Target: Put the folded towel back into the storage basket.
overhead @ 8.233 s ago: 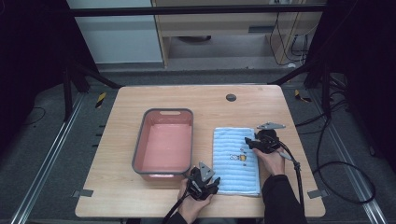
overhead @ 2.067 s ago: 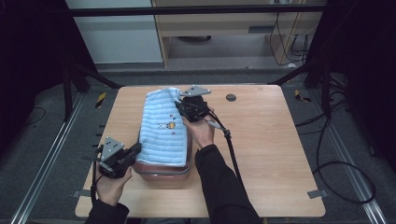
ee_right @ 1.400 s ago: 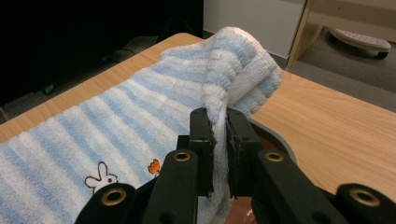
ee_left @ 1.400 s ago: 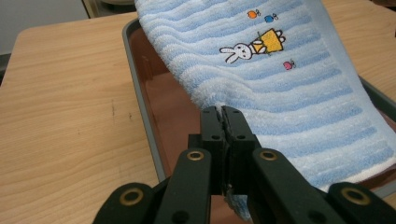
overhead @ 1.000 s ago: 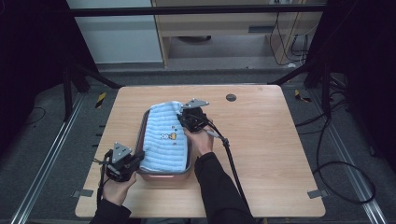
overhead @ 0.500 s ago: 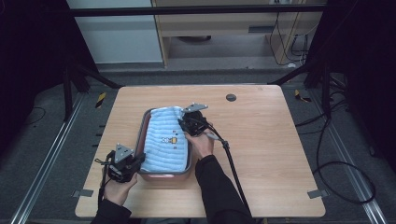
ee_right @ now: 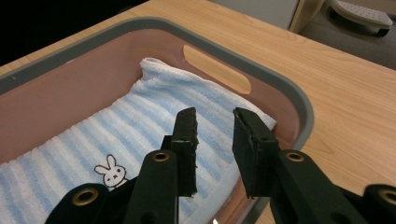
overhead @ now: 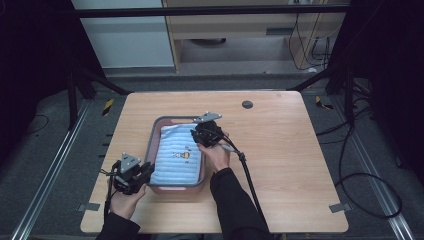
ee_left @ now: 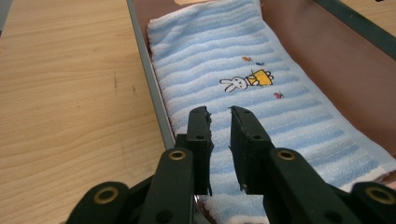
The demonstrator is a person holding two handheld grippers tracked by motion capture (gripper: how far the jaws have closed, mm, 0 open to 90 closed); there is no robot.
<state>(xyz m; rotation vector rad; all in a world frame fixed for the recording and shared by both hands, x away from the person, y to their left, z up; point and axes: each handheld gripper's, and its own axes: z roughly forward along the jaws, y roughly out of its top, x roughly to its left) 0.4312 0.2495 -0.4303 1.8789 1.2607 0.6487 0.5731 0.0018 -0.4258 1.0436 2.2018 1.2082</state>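
Wooden table (overhead: 280, 150) under me, pink tray (overhead: 156, 137) with grey rim at its middle, blue striped towel (overhead: 177, 157) lying flat inside. My right gripper (overhead: 206, 134) hovers over its far end, my left gripper (overhead: 134, 172) at its near edge, both slightly parted, holding nothing.

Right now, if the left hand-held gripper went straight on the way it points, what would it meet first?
Most likely the blue striped towel lying in the pink basin. The left hand-held gripper has its jaws open just above the cloth, aimed along it toward the rabbit print; exact height is unclear.
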